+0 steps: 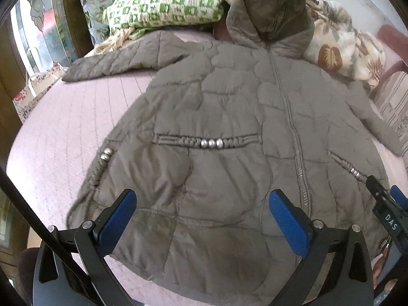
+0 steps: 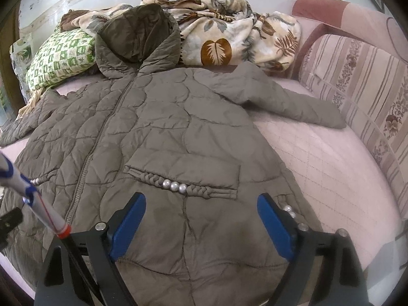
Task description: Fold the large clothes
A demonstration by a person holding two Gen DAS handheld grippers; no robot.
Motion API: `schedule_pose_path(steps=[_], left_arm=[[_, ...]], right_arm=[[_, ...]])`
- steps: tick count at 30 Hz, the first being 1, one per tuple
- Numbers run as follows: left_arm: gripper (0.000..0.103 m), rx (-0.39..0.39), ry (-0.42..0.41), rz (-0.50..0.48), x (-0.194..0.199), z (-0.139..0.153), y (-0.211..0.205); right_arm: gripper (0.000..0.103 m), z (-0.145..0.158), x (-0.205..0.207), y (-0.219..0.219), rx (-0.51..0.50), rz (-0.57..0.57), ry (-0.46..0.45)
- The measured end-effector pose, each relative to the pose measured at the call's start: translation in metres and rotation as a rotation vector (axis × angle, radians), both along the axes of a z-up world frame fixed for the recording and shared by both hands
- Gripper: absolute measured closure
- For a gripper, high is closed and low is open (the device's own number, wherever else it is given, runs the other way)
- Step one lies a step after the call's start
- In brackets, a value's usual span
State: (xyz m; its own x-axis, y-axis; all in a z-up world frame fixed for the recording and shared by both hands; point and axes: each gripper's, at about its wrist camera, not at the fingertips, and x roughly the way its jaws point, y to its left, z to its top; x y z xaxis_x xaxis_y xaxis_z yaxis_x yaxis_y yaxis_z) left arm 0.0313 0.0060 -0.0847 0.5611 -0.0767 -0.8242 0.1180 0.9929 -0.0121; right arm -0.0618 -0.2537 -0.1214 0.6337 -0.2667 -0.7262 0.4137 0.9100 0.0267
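Observation:
A grey-brown quilted hooded jacket (image 1: 229, 117) lies spread face up and zipped on a pink quilted bed (image 1: 63, 132), sleeves out to both sides, hood at the far end. It also fills the right wrist view (image 2: 158, 132). My left gripper (image 1: 202, 204) is open and empty, hovering over the hem left of the zipper. My right gripper (image 2: 201, 206) is open and empty over the hem on the jacket's right side, just below the beaded pocket (image 2: 178, 186). The right gripper's tip (image 1: 382, 199) shows at the left view's right edge.
A green-and-white patterned pillow (image 1: 163, 2) and a leaf-print blanket (image 2: 229, 38) are heaped at the bed's far end behind the hood. A striped floral cushion (image 2: 357, 81) lines the right side. A window and bags (image 1: 33, 86) stand off the bed's left side.

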Motion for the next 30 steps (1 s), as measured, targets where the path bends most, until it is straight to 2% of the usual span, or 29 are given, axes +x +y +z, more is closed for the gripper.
schedule_pose_path(steps=[9,15,23,30], left_arm=[[0.0,0.042,-0.085,0.006,-0.006,0.024,0.004],[0.0,0.01,-0.081,0.029,0.001,0.031,0.02],[0.0,0.065,-0.128,0.04,0.001,0.038,0.028],[0.0,0.061,-0.134,0.066,0.006,0.039,0.043]], right_arm=[[0.011,-0.001,0.002,-0.001,-0.001,-0.012,-0.004],[0.012,-0.003,0.004,-0.001,0.005,-0.015,-0.002],[0.011,-0.004,0.006,0.001,-0.004,-0.007,-0.006],[0.011,-0.005,0.008,0.003,-0.011,-0.001,-0.006]])
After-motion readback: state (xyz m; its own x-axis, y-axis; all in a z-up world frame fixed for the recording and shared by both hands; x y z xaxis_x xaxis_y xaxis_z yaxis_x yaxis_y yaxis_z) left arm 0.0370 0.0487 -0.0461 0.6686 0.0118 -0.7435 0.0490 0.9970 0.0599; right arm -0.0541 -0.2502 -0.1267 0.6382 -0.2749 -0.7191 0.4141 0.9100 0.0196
